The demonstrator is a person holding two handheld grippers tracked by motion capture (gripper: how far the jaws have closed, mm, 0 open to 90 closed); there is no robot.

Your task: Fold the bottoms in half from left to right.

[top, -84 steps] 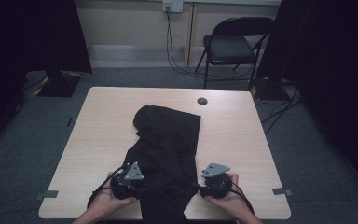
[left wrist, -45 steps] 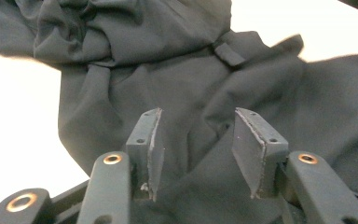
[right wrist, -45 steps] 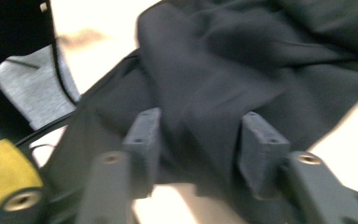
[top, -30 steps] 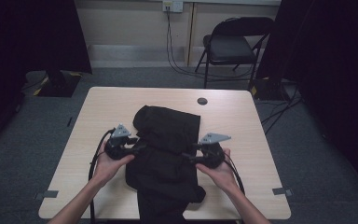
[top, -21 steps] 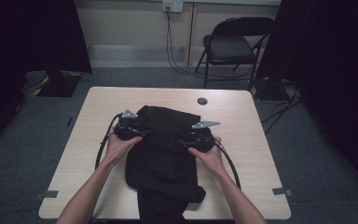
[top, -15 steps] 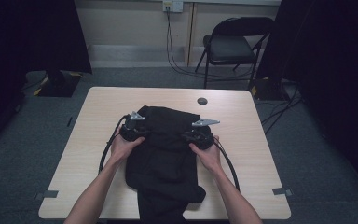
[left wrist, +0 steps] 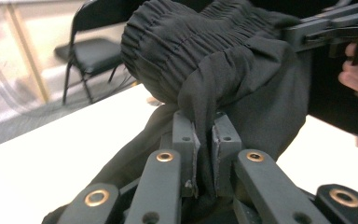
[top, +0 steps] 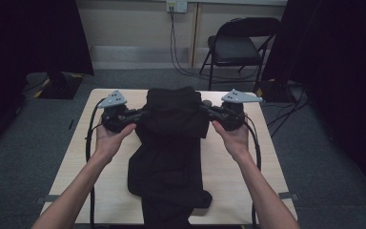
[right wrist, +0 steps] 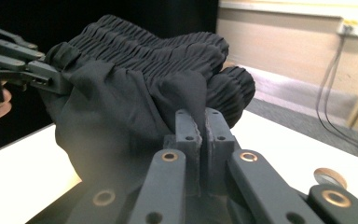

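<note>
Both pairs of jaws had just been closing and now pinched folds of the black garment (top: 174,138): the left gripper (left wrist: 204,151) at its left edge, the right gripper (right wrist: 200,140) at its right. Its gathered waistband hung raised between them, the rest trailing onto the wooden table (top: 248,176).

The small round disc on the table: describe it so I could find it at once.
Start at the light wooden table and go to its far edge. Just right of the lifted black gathered-waist garment, near the right gripper, lies the small dark round disc, the one loose thing there besides the cloth.
</note>
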